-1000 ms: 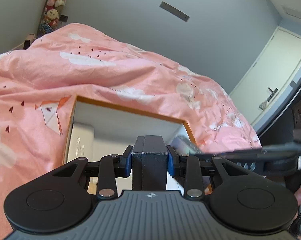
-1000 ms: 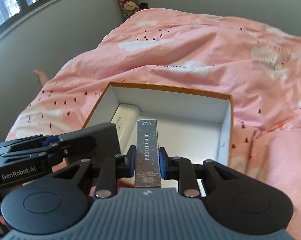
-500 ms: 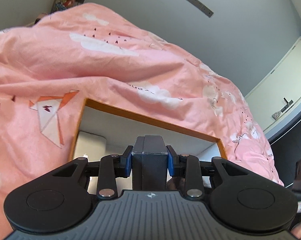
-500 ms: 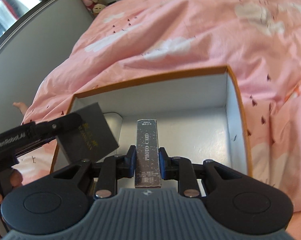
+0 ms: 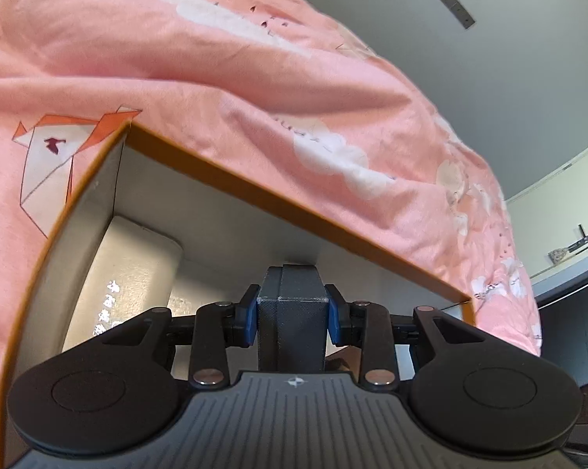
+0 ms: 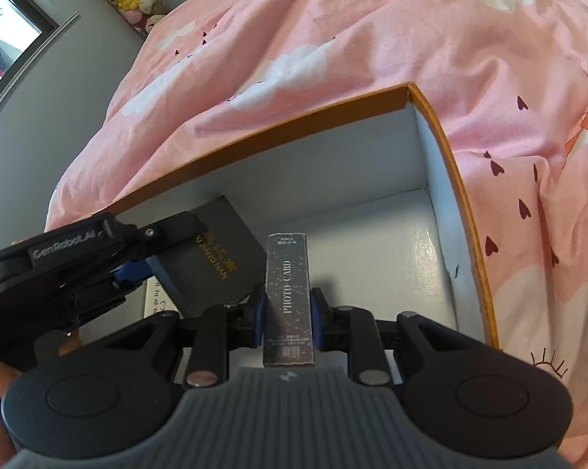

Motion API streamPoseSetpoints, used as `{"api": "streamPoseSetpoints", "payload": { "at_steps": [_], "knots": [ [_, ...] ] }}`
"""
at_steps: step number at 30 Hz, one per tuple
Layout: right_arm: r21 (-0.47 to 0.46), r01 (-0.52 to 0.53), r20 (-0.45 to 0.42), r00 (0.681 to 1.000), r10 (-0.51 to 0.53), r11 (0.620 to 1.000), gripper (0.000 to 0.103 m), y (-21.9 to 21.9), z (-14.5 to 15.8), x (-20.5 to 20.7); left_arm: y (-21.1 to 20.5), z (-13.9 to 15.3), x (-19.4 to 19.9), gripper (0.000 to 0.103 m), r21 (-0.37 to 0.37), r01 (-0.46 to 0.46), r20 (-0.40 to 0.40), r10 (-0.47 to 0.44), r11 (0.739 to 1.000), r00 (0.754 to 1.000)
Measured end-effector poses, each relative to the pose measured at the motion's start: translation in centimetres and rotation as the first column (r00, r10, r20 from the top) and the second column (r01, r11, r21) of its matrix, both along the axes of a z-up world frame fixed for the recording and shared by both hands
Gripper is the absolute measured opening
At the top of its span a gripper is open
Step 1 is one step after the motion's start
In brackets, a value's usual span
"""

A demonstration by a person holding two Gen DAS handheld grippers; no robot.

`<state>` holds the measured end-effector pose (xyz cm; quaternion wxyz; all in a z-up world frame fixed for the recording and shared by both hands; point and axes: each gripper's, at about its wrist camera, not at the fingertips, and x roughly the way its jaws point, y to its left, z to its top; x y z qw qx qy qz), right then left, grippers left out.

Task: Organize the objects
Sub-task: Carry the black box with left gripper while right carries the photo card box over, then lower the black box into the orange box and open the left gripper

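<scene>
Both still to place: left gripper clamped on dark box, right gripper on card pack, above tray.

Bed covered by a pink duvet, rumpled, printed with white clouds, small dark hearts and an orange-and-white origami fox. Directly on the duvet: one open box, orange rim, white inside. In the right wrist view it sits centre to 4 o'clock, far corner toward 1 o'clock. In the left wrist view the box fills centre to 8 o'clock, fox print just off its corner at 10 o'clock. Duvet bunches up against the far wall of the box and folds along its right side.
</scene>
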<state>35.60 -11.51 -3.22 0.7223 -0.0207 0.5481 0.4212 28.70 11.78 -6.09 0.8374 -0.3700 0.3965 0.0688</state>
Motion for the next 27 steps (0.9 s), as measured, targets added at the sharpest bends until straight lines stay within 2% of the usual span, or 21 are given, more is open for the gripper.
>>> {"api": "streamPoseSetpoints", "payload": {
  "at_steps": [2, 5, 7, 9, 12, 16, 18, 20, 22, 27],
  "knots": [
    [0.004, 0.004, -0.014, 1.000, -0.004, 1.000, 0.024, 0.0, -0.4, 0.2, -0.2, -0.7, 0.3, 0.039, 0.026, -0.005, -0.052, 0.007, 1.000, 0.999],
    [0.008, 0.012, -0.027, 1.000, -0.011, 1.000, 0.024, 0.2, -0.9, 0.2, -0.2, -1.0, 0.2, 0.044, 0.058, -0.030, -0.086, 0.035, 0.998, 0.996],
    [0.011, 0.012, -0.040, 0.999, -0.012, 1.000, 0.024, 0.4, -1.3, 0.1, -0.3, -1.0, 0.3, 0.053, 0.100, -0.022, -0.132, 0.035, 0.995, 0.991],
    [0.016, 0.014, -0.049, 0.999, -0.013, 1.000, 0.024, 0.5, -1.5, 0.1, -0.4, -0.7, 0.2, 0.057, 0.158, -0.013, -0.161, 0.038, 0.987, 0.986],
    [0.019, 0.018, -0.046, 0.999, -0.017, 1.000, 0.024, 0.6, -1.6, 0.0, -0.6, -0.3, 0.4, 0.069, 0.206, 0.049, -0.198, -0.007, 0.977, 0.980],
    [0.025, 0.019, -0.048, 0.999, -0.018, 1.000, 0.024, 0.6, -1.5, -0.1, -0.7, 0.5, 0.4, 0.070, 0.226, 0.143, -0.233, -0.089, 0.964, 0.968],
    [0.029, 0.017, -0.053, 0.998, -0.015, 0.999, 0.024, 0.6, -1.4, -0.1, -1.0, 1.0, 0.3, 0.070, 0.247, 0.210, -0.256, -0.145, 0.946, 0.956],
    [0.034, 0.018, -0.068, 0.998, -0.015, 0.999, 0.024, 0.5, -1.4, -0.1, -1.2, 1.2, 0.1, 0.065, 0.260, 0.271, -0.279, -0.197, 0.927, 0.940],
    [0.039, 0.022, -0.086, 0.996, -0.019, 0.999, 0.024, 0.5, -1.4, -0.1, -1.4, 1.3, 0.0, 0.063, 0.251, 0.344, -0.310, -0.261, 0.905, 0.914],
    [0.034, 0.039, -0.090, 0.995, -0.036, 0.999, 0.024, 1.1, -1.7, 0.1, -2.8, 1.2, -0.4, 0.064, 0.292, 0.500, -0.375, -0.383, 0.815, 0.844]
  ]
}}
